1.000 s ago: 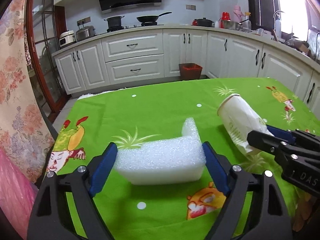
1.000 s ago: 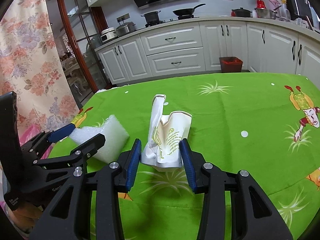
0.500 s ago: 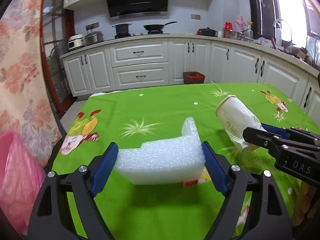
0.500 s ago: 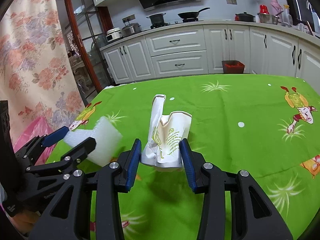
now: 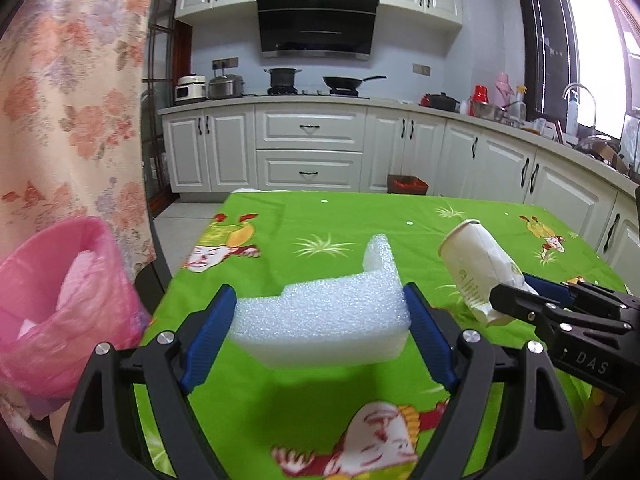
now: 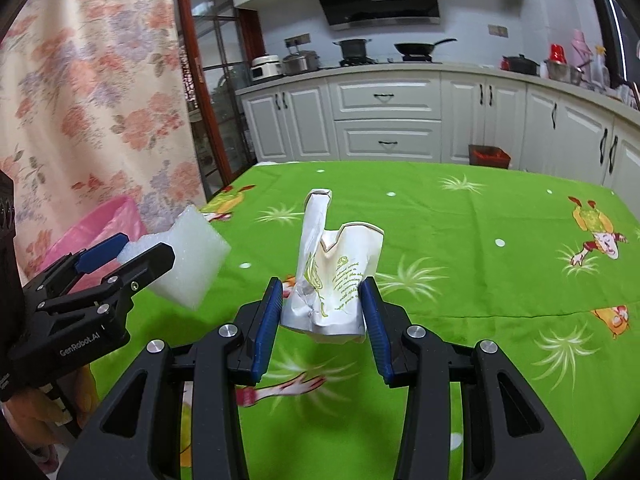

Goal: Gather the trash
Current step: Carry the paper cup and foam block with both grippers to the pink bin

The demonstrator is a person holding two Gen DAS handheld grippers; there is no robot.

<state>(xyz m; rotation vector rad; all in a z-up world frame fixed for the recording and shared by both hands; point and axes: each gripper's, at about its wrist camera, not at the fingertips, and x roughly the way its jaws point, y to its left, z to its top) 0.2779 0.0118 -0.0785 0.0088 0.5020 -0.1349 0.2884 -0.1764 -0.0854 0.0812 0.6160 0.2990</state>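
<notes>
We see a white block of foam (image 5: 320,316) with a coarse, bubbly, matt skin, and a crushed cream paper cup (image 6: 340,280) whose creased wall has a faint sheen and green print. The surface is covered by a smooth bright-green cloth with cartoon prints (image 6: 460,240), and beside it we make out a thin, glossy pink plastic bag (image 5: 60,300), crinkled and half see-through. On each gripper we note matt black plastic arms, blue ribbed pads (image 5: 208,332) and shiny metal screw heads (image 6: 228,330).
</notes>
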